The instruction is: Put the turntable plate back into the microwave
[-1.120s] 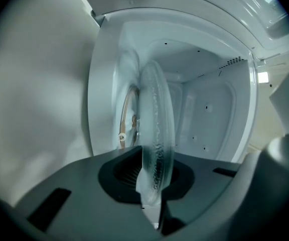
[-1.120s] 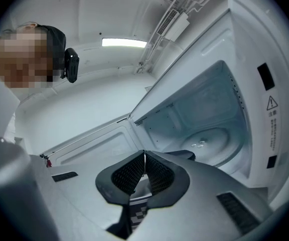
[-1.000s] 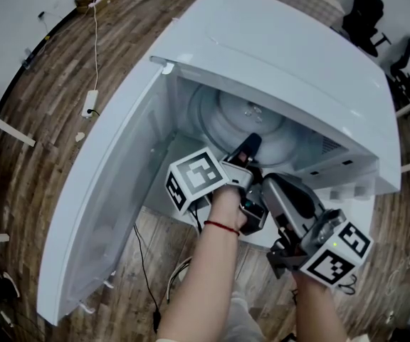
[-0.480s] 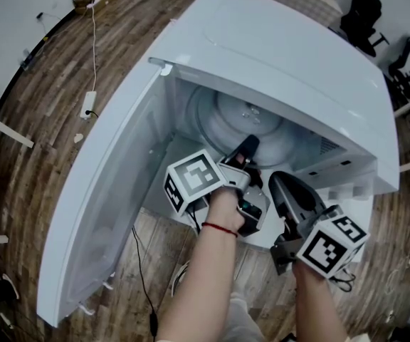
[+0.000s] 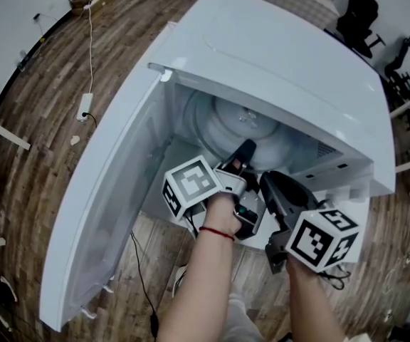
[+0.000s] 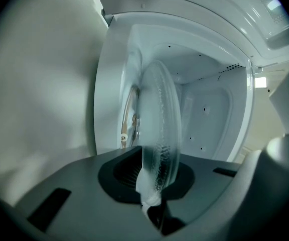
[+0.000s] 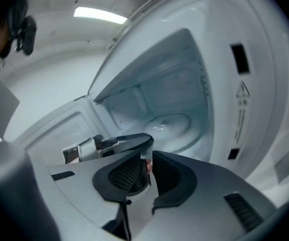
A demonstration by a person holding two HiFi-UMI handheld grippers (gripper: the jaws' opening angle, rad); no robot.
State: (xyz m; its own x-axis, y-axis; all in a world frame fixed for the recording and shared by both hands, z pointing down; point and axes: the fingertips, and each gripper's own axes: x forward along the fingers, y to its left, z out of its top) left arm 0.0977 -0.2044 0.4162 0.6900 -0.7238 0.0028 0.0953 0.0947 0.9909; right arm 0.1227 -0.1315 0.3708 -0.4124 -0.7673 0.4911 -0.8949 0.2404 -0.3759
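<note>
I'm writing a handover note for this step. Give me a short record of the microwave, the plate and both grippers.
microwave: white microwave, its door swung wide open
plate: clear glass plate, inside the microwave; whether it is seated cannot be told
left gripper: left gripper shut on the plate's near rim
right gripper: right gripper shut with nothing between its jaws, at the microwave's opening beside the left gripper
</note>
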